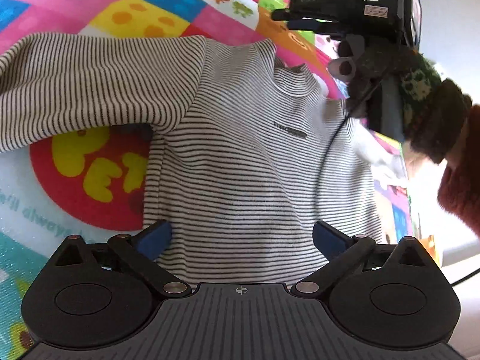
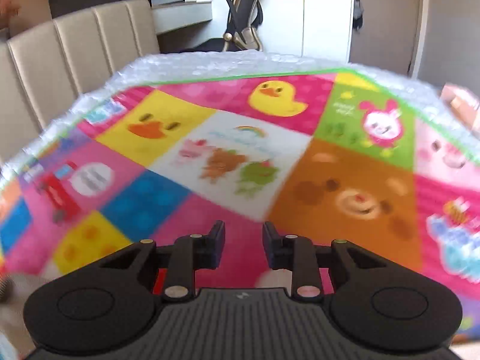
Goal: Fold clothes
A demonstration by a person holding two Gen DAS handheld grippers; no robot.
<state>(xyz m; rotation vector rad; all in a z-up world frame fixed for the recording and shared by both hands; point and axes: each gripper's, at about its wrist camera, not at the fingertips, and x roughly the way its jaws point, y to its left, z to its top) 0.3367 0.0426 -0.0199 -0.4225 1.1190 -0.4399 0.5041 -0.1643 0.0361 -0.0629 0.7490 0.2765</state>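
Your left gripper (image 1: 241,237): fingers spread wide over the striped shirt's (image 1: 249,162) hem, gripping nothing | shirt flat on the play mat (image 1: 90,174), sleeve out toward 10 o'clock | your right gripper (image 2: 243,246): fingers narrowly parted, empty, above bare mat.

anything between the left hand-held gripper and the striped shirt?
Nothing visible. The left hand-held gripper is open right over the striped shirt, which lies spread on the play mat. The right hand-held gripper is off near the collar, not between them.
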